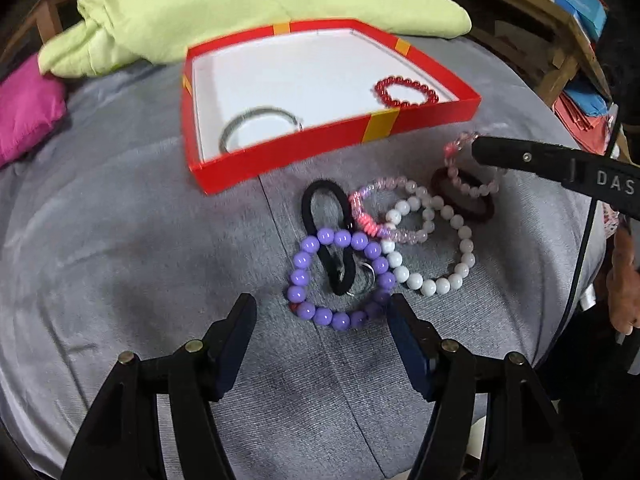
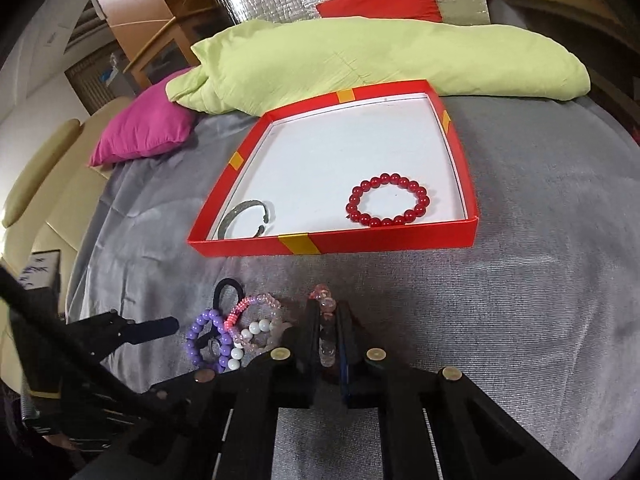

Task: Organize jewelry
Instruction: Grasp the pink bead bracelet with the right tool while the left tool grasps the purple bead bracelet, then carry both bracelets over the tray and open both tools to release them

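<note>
A red box (image 1: 280, 162) (image 2: 400, 240) with a white floor holds a red bead bracelet (image 1: 406, 90) (image 2: 388, 200) and a silver bangle (image 1: 256, 124) (image 2: 246, 218). In front of it a pile lies on the grey cover: a purple bead bracelet (image 1: 316, 314) (image 2: 200, 334), a black hair tie (image 1: 326, 236), a white bead bracelet (image 1: 436, 280), a pink-lilac bracelet (image 1: 372, 216) and a dark red hair tie (image 1: 480, 212). My left gripper (image 1: 322, 316) is open, just before the purple bracelet. My right gripper (image 2: 329, 312) (image 1: 480, 148) is shut on a pale pink bead bracelet (image 2: 326, 332) (image 1: 456, 160).
A lime-green quilt (image 1: 240, 8) (image 2: 380, 64) lies behind the box, with a magenta cushion (image 1: 24, 112) (image 2: 140, 128) to its left. Wooden shelving (image 1: 560, 32) stands at the right. A cream sofa (image 2: 40, 184) sits at the left.
</note>
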The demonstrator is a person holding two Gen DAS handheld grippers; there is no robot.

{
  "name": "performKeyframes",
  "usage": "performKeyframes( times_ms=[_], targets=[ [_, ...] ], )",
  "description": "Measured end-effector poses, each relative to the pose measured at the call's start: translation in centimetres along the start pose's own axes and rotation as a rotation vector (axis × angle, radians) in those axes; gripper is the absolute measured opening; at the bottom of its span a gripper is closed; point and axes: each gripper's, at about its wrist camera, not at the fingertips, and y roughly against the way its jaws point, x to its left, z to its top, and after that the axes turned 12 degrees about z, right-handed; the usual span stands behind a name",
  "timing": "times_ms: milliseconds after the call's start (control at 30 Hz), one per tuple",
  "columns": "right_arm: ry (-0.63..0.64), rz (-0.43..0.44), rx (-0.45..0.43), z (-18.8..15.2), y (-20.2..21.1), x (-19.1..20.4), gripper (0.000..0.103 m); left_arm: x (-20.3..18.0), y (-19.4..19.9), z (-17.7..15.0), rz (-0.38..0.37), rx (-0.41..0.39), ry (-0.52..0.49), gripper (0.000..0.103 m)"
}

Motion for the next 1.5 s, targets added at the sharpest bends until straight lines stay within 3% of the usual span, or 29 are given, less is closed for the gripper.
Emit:
performKeyframes(
  times_ms=[100, 267, 400, 567, 1067, 1500],
  targets=[
    [-0.005, -0.001, -0.001, -0.1, 0.0, -0.1, 0.009, -0.3, -0.3, 0.1, -0.017, 0.002, -0.019, 0.074],
    [-0.001, 0.003, -0.021, 0.0, 0.3, 0.0, 0.009, 0.5, -0.3, 0.2, -0.048, -0.017, 0.02, 0.072],
    [-0.006, 0.005, -0.034, 0.1, 0.6, 0.0, 0.009, 1.5, -0.3, 0.0, -0.049, -0.029, 0.057, 0.037],
    [-0.001, 0.004, -0.035, 0.1, 0.5, 0.1, 0.009, 2.5, 0.2, -0.2, -0.095, -0.049, 0.067, 0.011],
    [0.013, 0.012, -0.058, 0.2, 0.7, 0.5, 0.009, 3.4, 3.8, -0.3, -0.131, -0.182, 0.091, 0.01],
    [0.006, 0.072, -0.17, 1.8, 2.1, 1.0, 0.009, 6.4, 5.9, 1.6, -0.201, -0.321, 0.234, 0.01]
  ],
)
